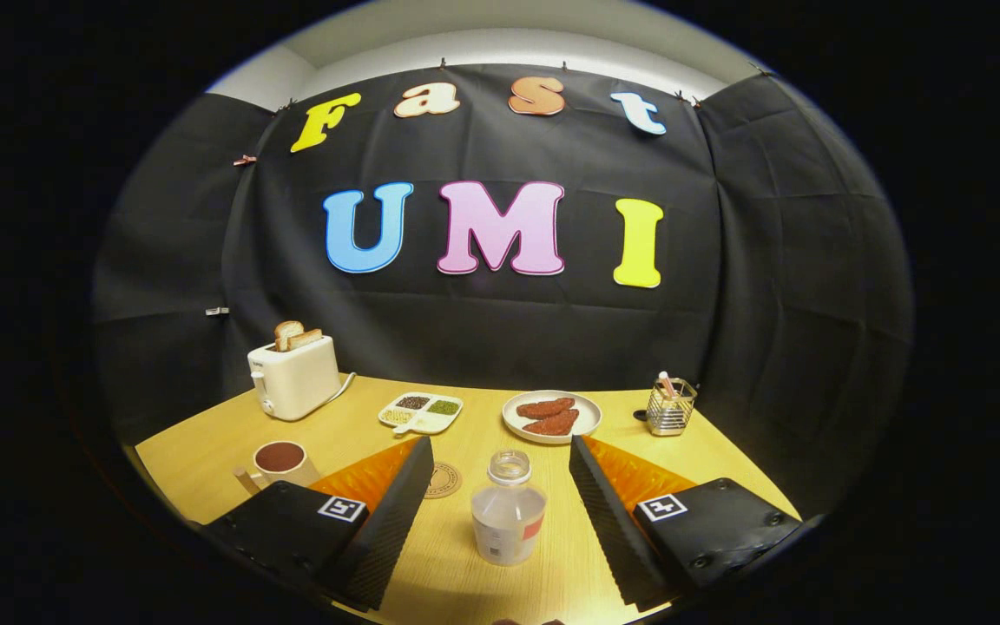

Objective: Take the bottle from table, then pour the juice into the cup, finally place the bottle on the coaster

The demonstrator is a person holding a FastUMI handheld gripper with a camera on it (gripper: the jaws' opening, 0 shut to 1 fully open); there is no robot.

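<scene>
A clear plastic bottle (509, 509) with no cap stands upright on the wooden table (483, 586), between my two black fingers and touching neither. My gripper (500, 456) is open, its fingers wide apart on either side of the bottle. A cream cup (280, 463) holding dark liquid stands just beyond the left finger, to its left. The round brown coaster (444, 479) lies flat right beside the left fingertip (417, 456), partly hidden by it, a little beyond the bottle and to its left.
At the back of the table stand a white toaster (294, 375) with bread, a divided white tray (421, 411) of grains, a plate (552, 415) with brown food and a wire holder (670, 406). The table's edges curve away left and right.
</scene>
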